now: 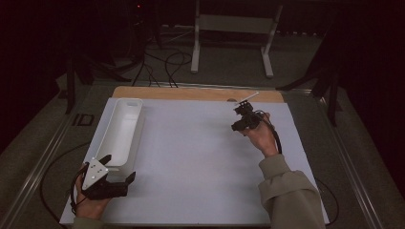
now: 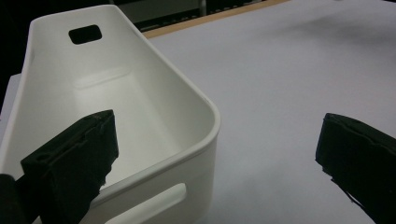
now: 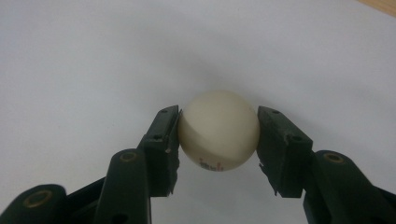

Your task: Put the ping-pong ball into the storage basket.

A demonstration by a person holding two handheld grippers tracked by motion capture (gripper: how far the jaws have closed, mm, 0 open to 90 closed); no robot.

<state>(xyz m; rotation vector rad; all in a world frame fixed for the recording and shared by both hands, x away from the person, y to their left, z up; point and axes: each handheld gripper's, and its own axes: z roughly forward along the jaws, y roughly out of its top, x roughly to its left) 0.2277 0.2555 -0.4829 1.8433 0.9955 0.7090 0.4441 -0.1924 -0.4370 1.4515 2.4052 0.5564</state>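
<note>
Right gripper (image 3: pixel 218 133) clamped on small cream plastic ball (image 3: pixel 218 129) — left gripper (image 2: pixel 215 154) jaws wide apart, one inside long white plastic bin (image 2: pixel 154 84).

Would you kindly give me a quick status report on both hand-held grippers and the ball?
Right hand-held gripper shut on cream ball. Left hand-held gripper open, one jaw inside white bin. White mat between them bare.

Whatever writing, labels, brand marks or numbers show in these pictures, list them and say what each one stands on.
Small red print on the lower front of the cream-white round ball, held between the jaws of the right gripper: too small and cut off to read.
White plastic oblong bin: no writing visible.
White table sheet: no writing visible.
</note>
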